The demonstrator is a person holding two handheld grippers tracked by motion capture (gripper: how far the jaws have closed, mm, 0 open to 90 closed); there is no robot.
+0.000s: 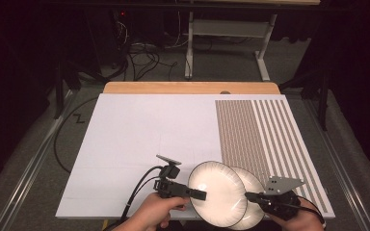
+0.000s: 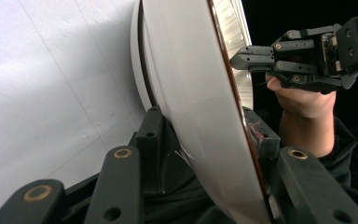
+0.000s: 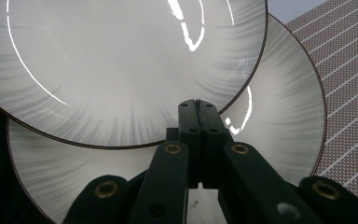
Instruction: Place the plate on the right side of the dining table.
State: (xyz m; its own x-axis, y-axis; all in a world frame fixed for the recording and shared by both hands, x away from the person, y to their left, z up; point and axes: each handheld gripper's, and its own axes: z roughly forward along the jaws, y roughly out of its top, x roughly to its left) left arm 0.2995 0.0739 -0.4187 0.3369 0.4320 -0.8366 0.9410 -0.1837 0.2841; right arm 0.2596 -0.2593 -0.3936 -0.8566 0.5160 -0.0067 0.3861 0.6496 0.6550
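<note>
Gripping upper plate (image 1: pixel 217 192) rim: left tool (image 1: pixel 200 195) | right tool (image 1: pixel 251 197) closed, empty | bare table (image 1: pixel 139 130) beyond

A dark room: grey floor (image 1: pixel 29 159) strewn with cables (image 1: pixel 139 55), a white desk frame (image 1: pixel 226 29) beyond the white-covered tabletop (image 1: pixel 139 130).

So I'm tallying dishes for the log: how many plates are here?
2. One plate is clamped at its rim in the left tool; the other plate lies beneath it, by the right tool. More may be hidden underneath.
</note>
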